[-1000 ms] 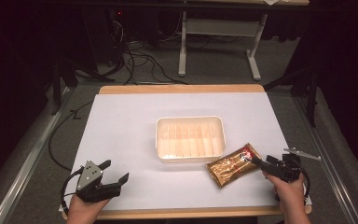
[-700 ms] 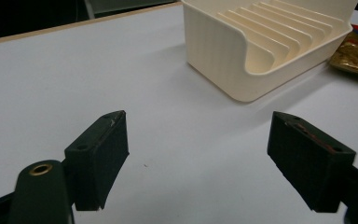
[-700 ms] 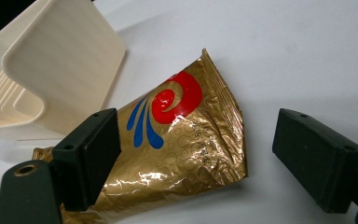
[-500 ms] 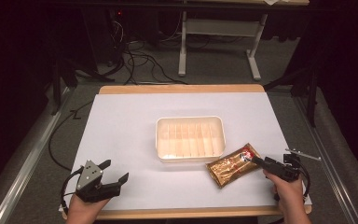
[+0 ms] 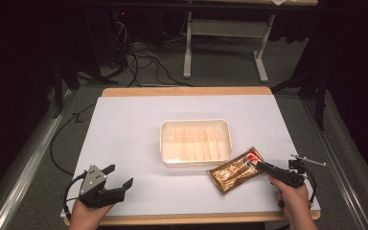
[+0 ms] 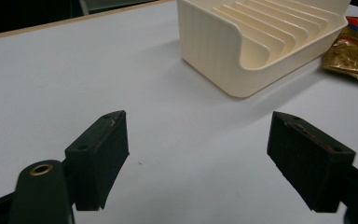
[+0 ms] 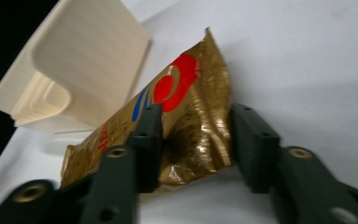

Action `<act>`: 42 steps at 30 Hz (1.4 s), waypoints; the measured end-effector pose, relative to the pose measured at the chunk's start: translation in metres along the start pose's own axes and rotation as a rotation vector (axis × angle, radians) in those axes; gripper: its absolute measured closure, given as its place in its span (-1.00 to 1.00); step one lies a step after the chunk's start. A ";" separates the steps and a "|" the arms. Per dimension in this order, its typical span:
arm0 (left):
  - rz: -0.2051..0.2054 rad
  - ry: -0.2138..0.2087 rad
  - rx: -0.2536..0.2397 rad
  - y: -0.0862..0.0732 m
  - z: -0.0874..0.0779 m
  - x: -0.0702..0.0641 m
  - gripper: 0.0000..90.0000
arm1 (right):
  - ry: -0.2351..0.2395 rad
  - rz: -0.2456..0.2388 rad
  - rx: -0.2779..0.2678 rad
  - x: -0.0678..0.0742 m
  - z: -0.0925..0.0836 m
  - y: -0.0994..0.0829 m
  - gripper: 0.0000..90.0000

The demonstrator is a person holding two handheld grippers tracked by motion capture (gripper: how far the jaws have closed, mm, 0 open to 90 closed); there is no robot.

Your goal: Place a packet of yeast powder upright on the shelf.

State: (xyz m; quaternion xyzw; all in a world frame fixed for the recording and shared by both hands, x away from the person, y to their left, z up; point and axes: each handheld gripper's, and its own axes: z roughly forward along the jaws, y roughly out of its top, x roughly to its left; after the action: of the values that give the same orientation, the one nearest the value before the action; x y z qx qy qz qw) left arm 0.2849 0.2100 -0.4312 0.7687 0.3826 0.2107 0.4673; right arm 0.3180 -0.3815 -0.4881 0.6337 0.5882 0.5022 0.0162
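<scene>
A gold foil packet (image 5: 235, 171) with red and blue print lies on the white table just right of a cream ribbed tray (image 5: 195, 123). My right gripper (image 5: 256, 164) has its jaws pinched on the packet's near right end. In the right gripper view the foil (image 7: 191, 135) is crumpled between the two black jaws of that gripper (image 7: 196, 112), and the tray (image 7: 88, 56) is behind it. My left gripper (image 5: 120, 174) rests at the front left of the table, open with nothing between its jaws. In the left gripper view this gripper (image 6: 198, 119) faces the tray (image 6: 214, 51) and the packet (image 6: 354, 51).
The white table top (image 5: 134, 124) has a wooden edge strip at front and back. Cables trail from both grippers off the table's sides. The tray's inside holds nothing.
My right gripper has slid left onto the packet's end and its jaws have closed in on the foil. The left gripper has stayed where it was.
</scene>
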 end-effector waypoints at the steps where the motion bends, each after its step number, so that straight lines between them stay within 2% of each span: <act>1: -0.003 0.000 0.001 0.000 0.000 0.000 -0.54 | 0.021 -0.004 -0.020 0.002 -0.002 0.000 0.58; 2: -0.003 0.000 0.001 0.000 0.000 0.000 -0.54 | 0.021 -0.004 -0.020 0.002 -0.002 0.000 0.58; 3: -0.003 -0.002 -0.004 0.000 0.000 -0.001 -0.54 | 0.028 -0.022 -0.032 0.004 -0.004 0.000 0.69; 4: -0.003 -0.002 -0.004 0.000 0.000 -0.001 -0.54 | 0.028 -0.022 -0.032 0.004 -0.004 0.000 0.69; 5: -0.006 -0.003 -0.006 0.000 -0.001 -0.001 -0.54 | 0.036 -0.028 -0.040 0.007 -0.005 0.000 0.84; 8: -0.009 -0.002 -0.009 0.000 -0.002 0.001 -0.54 | 0.047 -0.040 -0.049 0.010 -0.007 0.000 0.96; 14: -0.016 0.000 -0.020 0.001 -0.003 0.002 -0.54 | 0.064 -0.068 -0.076 0.017 -0.012 0.002 0.99; 17: -0.007 0.000 -0.016 0.001 -0.003 0.001 -0.54 | 0.097 -0.072 -0.105 0.024 -0.016 0.003 1.00; 19: 0.007 0.001 -0.014 0.002 -0.002 0.001 -0.54 | 0.125 -0.098 -0.144 0.034 -0.023 0.005 1.00; 20: 0.007 0.001 -0.014 0.002 -0.002 0.001 -0.54 | 0.125 -0.098 -0.144 0.034 -0.023 0.005 1.00; 21: 0.007 -0.001 -0.012 0.002 -0.002 0.001 -0.54 | 0.151 -0.111 -0.172 0.040 -0.029 0.006 1.00; 24: -0.005 -0.001 -0.017 0.002 -0.002 0.003 -0.54 | 0.170 -0.114 -0.202 0.044 -0.033 0.007 1.00; 25: -0.005 -0.001 -0.018 0.002 -0.002 0.003 -0.54 | 0.197 -0.121 -0.232 0.049 -0.039 0.009 1.00; 30: -0.005 -0.005 -0.017 0.002 -0.001 0.001 -0.54 | 0.241 -0.146 -0.276 0.060 -0.050 0.012 1.00; 31: -0.003 -0.005 -0.019 0.003 -0.002 0.000 -0.54 | 0.266 -0.157 -0.296 0.064 -0.053 0.013 1.00; 34: -0.003 -0.003 -0.017 0.003 -0.002 0.000 -0.54 | 0.280 -0.172 -0.315 0.069 -0.057 0.014 1.00; 35: -0.004 -0.003 -0.018 0.003 -0.002 0.001 -0.54 | 0.303 -0.183 -0.333 0.074 -0.060 0.016 1.00; 37: -0.003 -0.002 -0.019 0.003 -0.002 0.001 -0.54 | 0.314 -0.191 -0.354 0.078 -0.063 0.018 1.00; 42: -0.002 -0.002 -0.020 0.003 -0.003 0.001 -0.54 | 0.330 -0.200 -0.374 0.082 -0.065 0.019 1.00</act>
State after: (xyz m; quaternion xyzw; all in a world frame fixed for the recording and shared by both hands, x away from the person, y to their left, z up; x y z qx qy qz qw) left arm 0.2849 0.2116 -0.4276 0.7638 0.3806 0.2133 0.4756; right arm 0.2735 -0.3621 -0.3941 0.4678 0.5396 0.6946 0.0865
